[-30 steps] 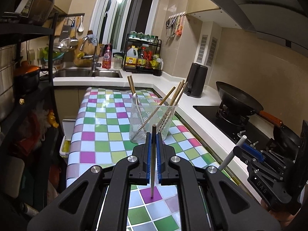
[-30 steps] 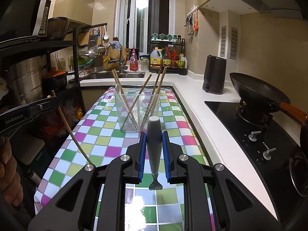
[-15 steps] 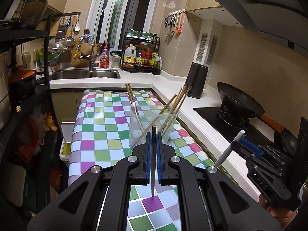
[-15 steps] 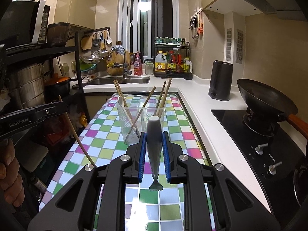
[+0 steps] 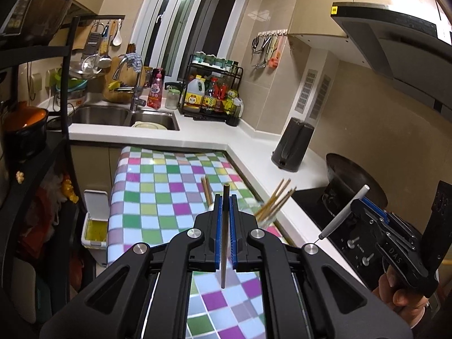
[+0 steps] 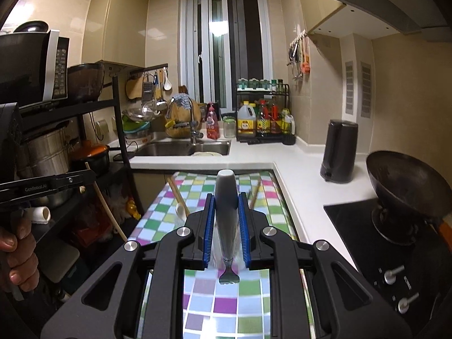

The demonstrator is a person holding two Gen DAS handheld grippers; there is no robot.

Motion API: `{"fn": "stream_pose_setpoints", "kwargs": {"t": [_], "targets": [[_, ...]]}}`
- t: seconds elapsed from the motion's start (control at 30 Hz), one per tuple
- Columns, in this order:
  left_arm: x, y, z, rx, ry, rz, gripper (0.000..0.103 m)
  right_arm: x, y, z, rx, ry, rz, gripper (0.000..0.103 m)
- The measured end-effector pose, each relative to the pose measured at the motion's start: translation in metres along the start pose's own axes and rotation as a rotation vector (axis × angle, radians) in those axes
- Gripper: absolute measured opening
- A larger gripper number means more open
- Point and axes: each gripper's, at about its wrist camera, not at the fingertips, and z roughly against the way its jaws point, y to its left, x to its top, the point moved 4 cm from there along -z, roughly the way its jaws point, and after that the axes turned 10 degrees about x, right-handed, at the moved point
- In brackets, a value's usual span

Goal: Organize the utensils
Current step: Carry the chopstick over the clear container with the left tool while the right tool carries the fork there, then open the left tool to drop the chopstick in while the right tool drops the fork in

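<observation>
My left gripper is shut on a single wooden chopstick, held upright between the blue pads. My right gripper is shut on a grey-handled fork, handle up and metal end below. A clear plastic cup, mostly hidden behind both grippers, holds several chopsticks and a white spoon on the checkered tablecloth. In the left wrist view the right gripper with the fork is at the right; in the right wrist view the left gripper with its chopstick is at the left.
A white counter runs along the right with a black kettle, a wok on the stove and knobs. A sink and bottle rack are at the back. A black shelf with pots stands left.
Both grippers have risen and moved forward over the cup, which now sits low behind the fingers. Both still hold their utensils.
</observation>
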Motion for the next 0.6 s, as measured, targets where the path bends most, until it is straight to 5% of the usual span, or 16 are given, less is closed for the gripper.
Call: {"fn": "stream_pose_setpoints", "kwargs": {"t": [0.33,0.6], "targets": [[0.071,-0.022,-0.029,-0.027,-0.107,-0.010,0.005,0.077,-0.001,-0.056,0.056,-0.086,-0.012,0.017],[0.059,-0.033,-0.095,0.000,-0.048,-0.039,0.005,0.038,-0.023,-0.134,0.017,0.032,-0.024,0.017]]}}
